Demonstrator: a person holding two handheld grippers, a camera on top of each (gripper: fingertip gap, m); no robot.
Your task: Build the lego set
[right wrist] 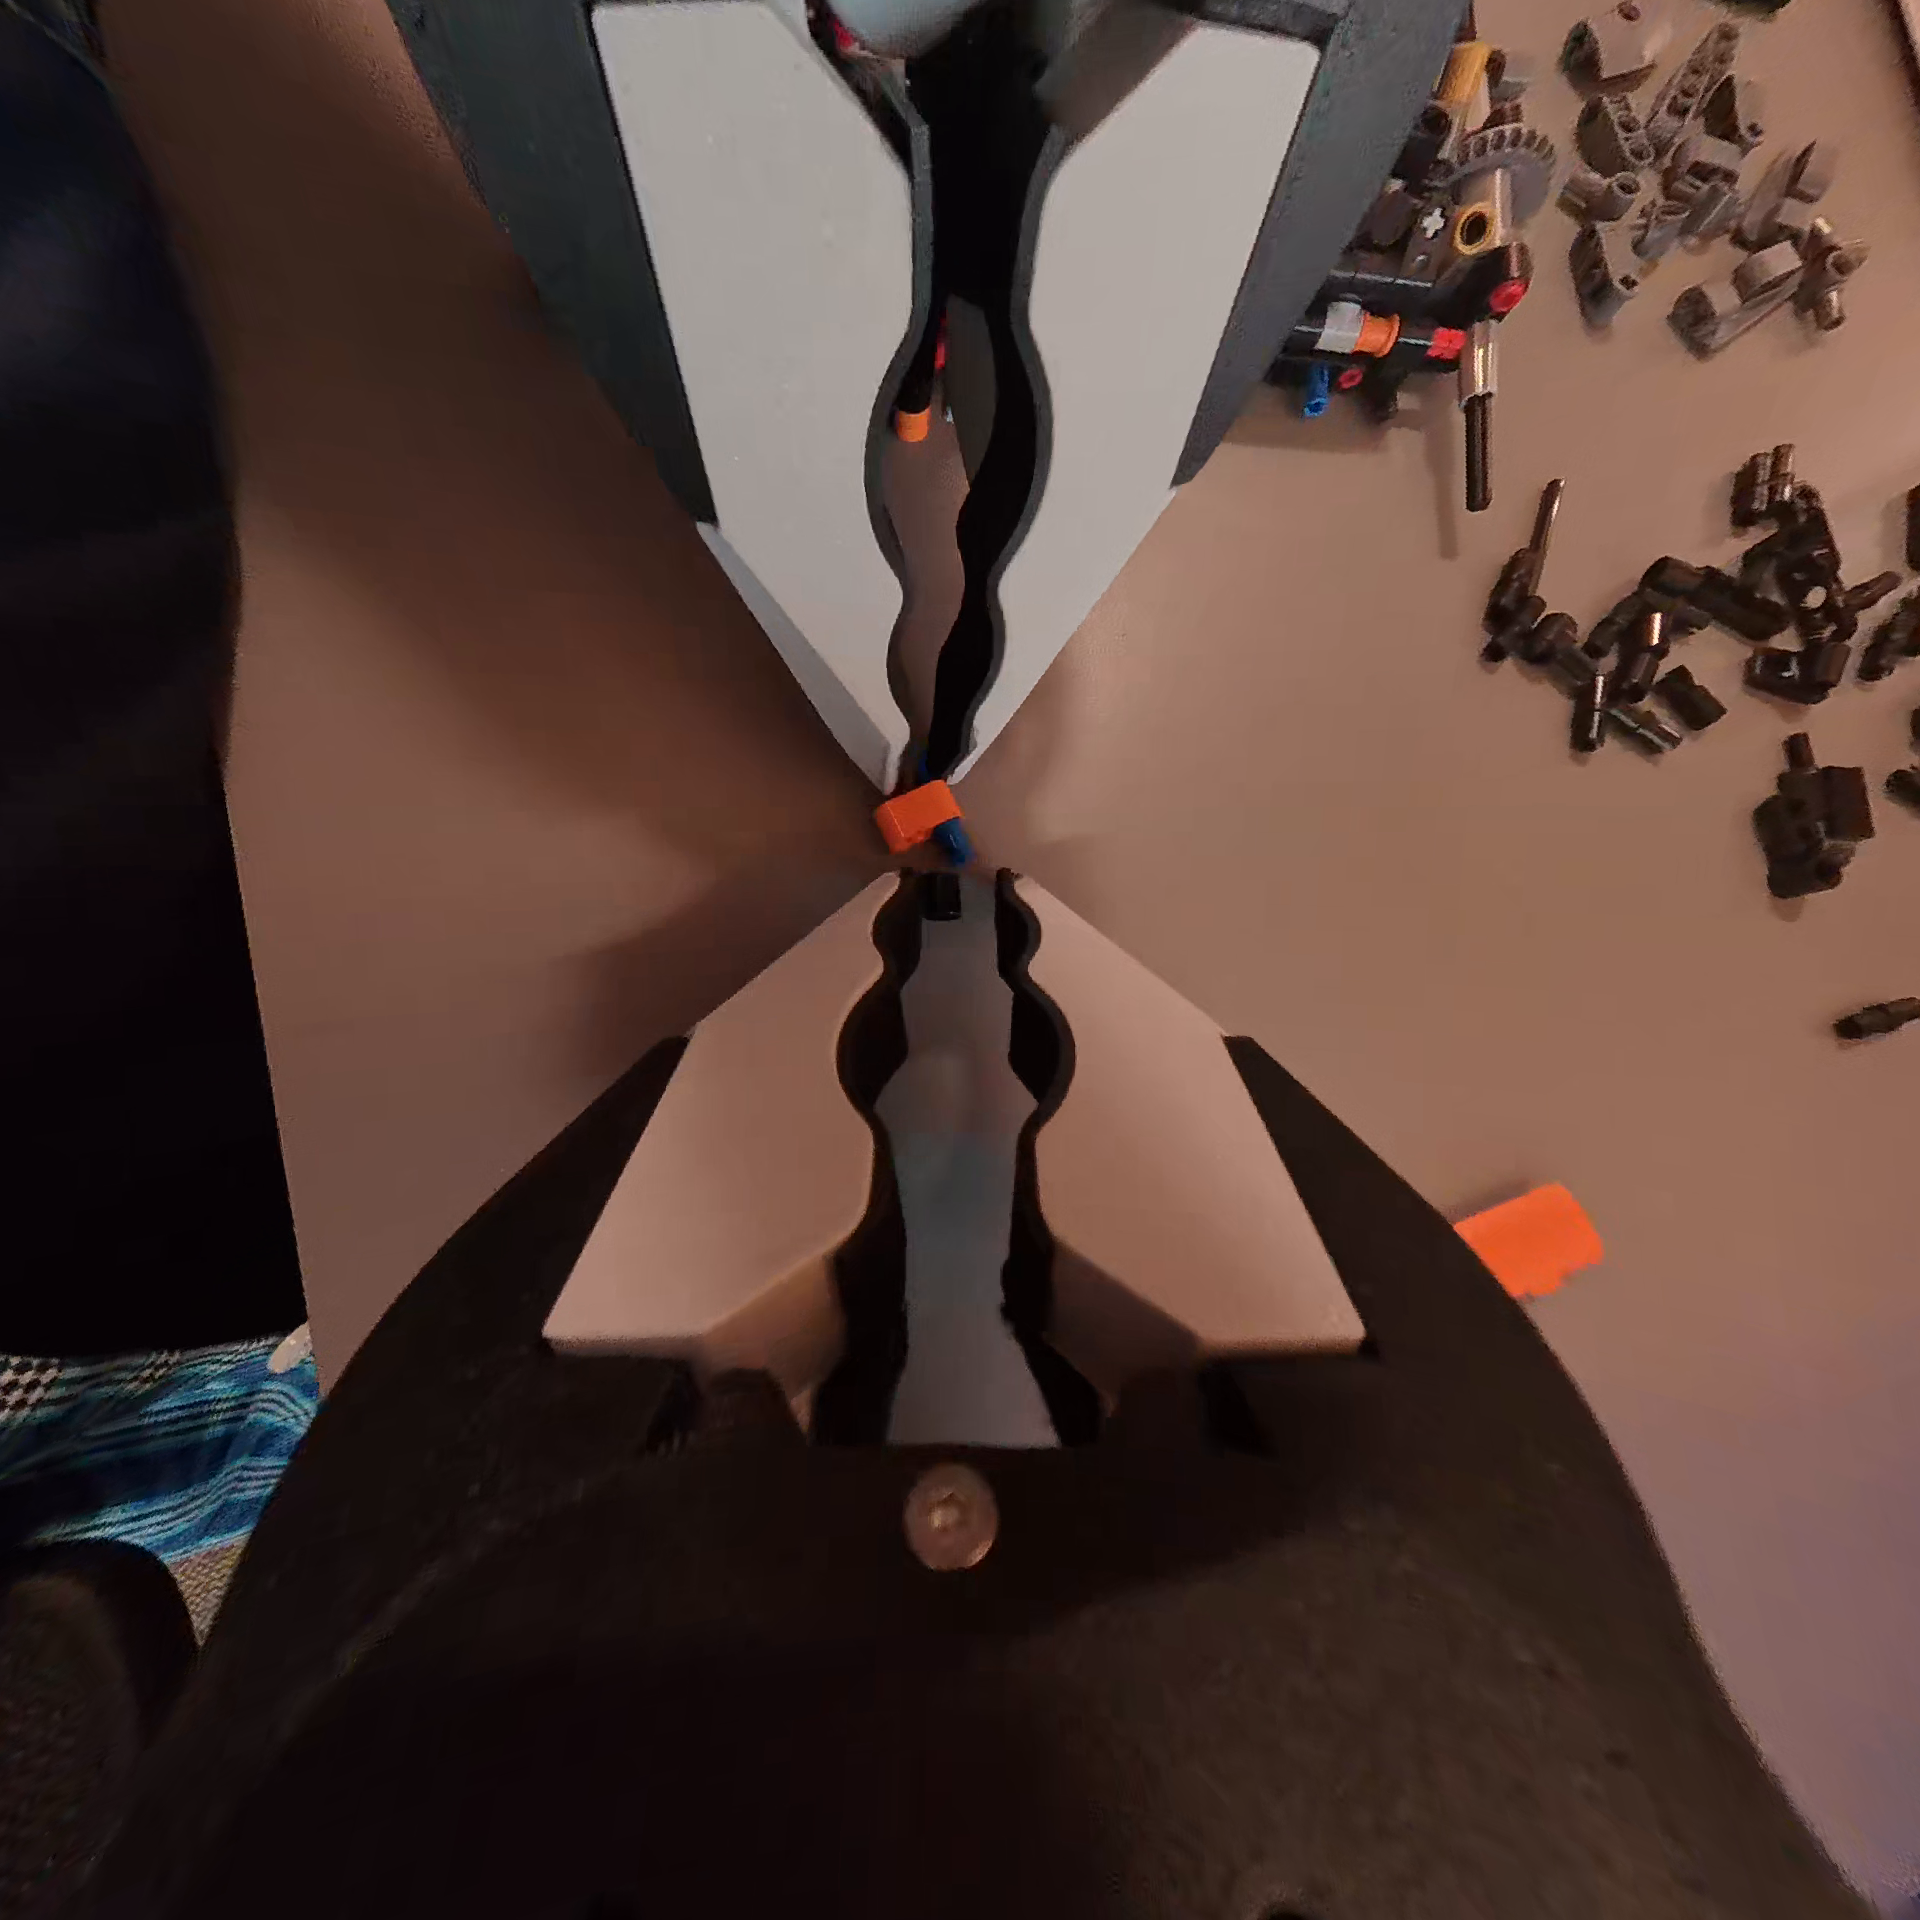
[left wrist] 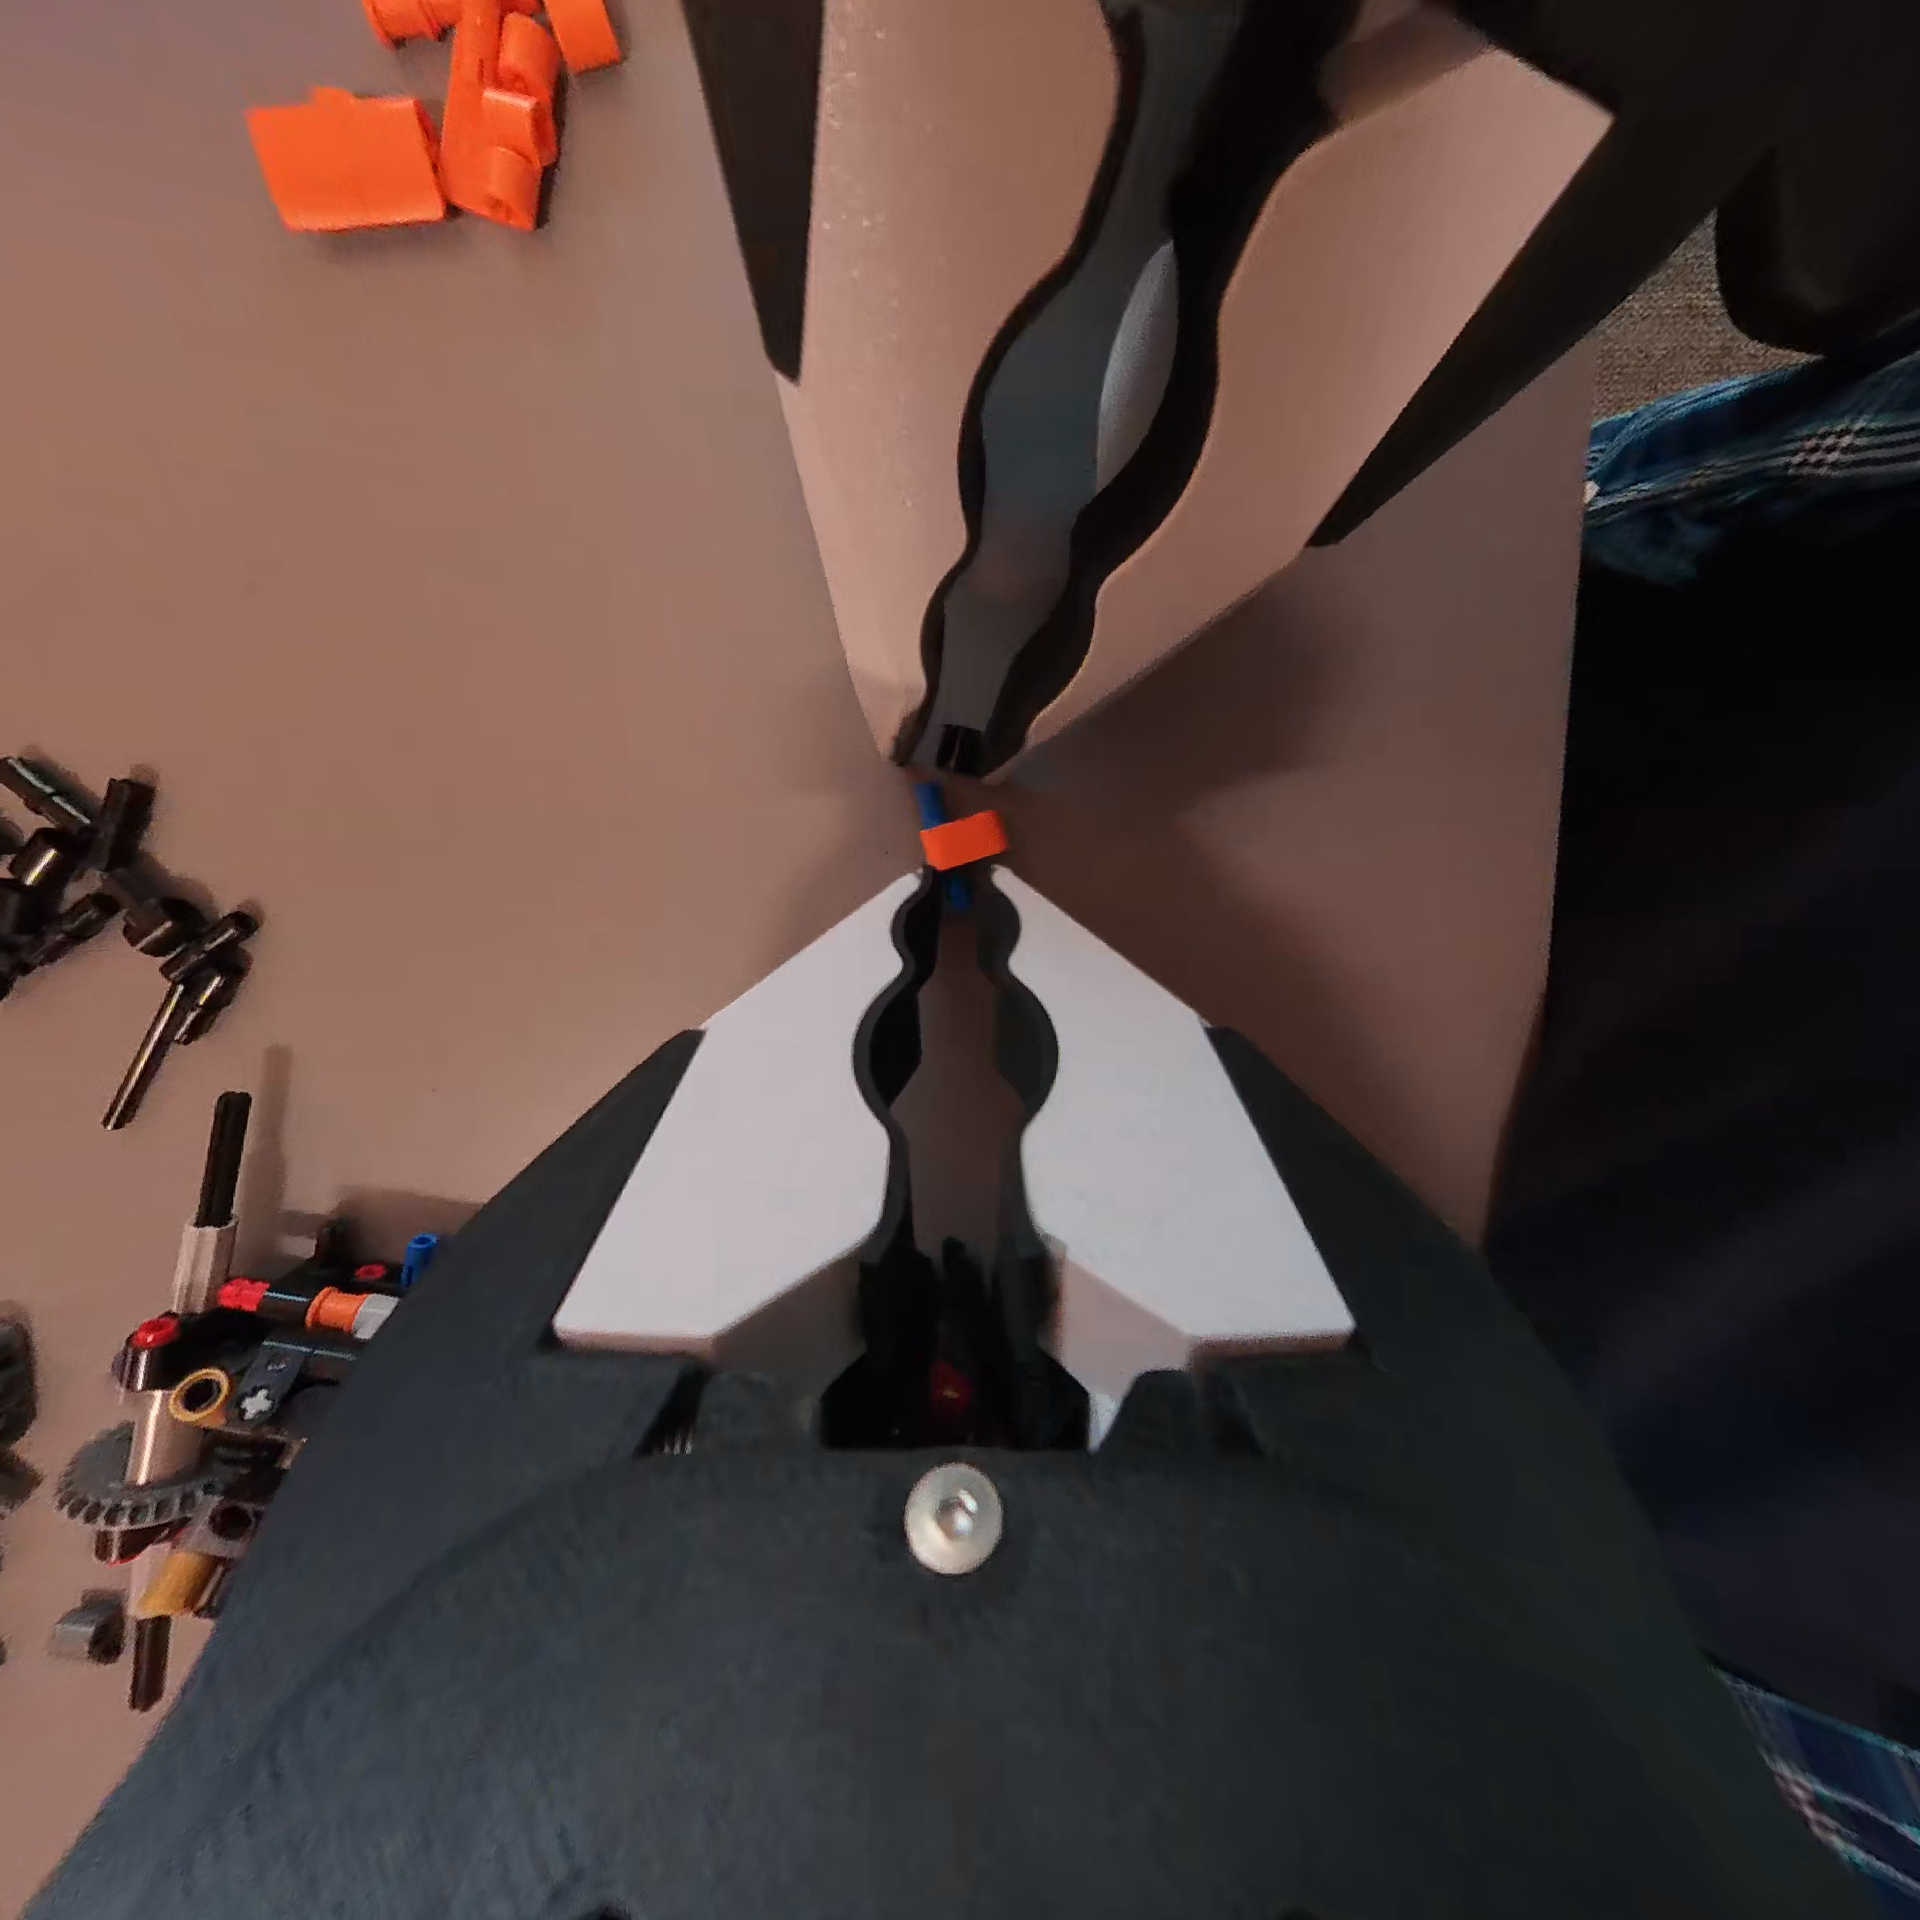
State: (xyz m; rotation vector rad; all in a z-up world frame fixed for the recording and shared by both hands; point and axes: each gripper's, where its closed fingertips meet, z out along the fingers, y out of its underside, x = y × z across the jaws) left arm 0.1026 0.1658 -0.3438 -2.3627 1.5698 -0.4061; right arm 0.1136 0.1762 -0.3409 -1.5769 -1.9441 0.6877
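Observation:
My left gripper [left wrist: 961, 883] is shut on a short blue pin [left wrist: 957, 896] that carries a small orange piece [left wrist: 964, 840] just past its fingertips. My right gripper [right wrist: 951, 883] faces it tip to tip, shut on a small black piece [right wrist: 940, 896]. In the left wrist view the right gripper [left wrist: 954, 753] comes down from the top, and its black piece [left wrist: 951, 743] meets the far end of the blue pin. In the right wrist view the left gripper [right wrist: 928, 769] comes from the top with the orange piece [right wrist: 914, 816] and blue pin [right wrist: 951, 840]. Both are held above the tan table [left wrist: 468, 623].
A part-built model with a gear [left wrist: 208, 1403] lies at lower left, also seen in the right wrist view [right wrist: 1423, 281]. Nearby are loose black pins [left wrist: 114, 883], orange parts [left wrist: 416, 135], grey parts [right wrist: 1704, 177] and one orange panel [right wrist: 1527, 1242]. A person in plaid cloth [left wrist: 1766, 457] is at the table edge. My left and right fingertips are right by each other.

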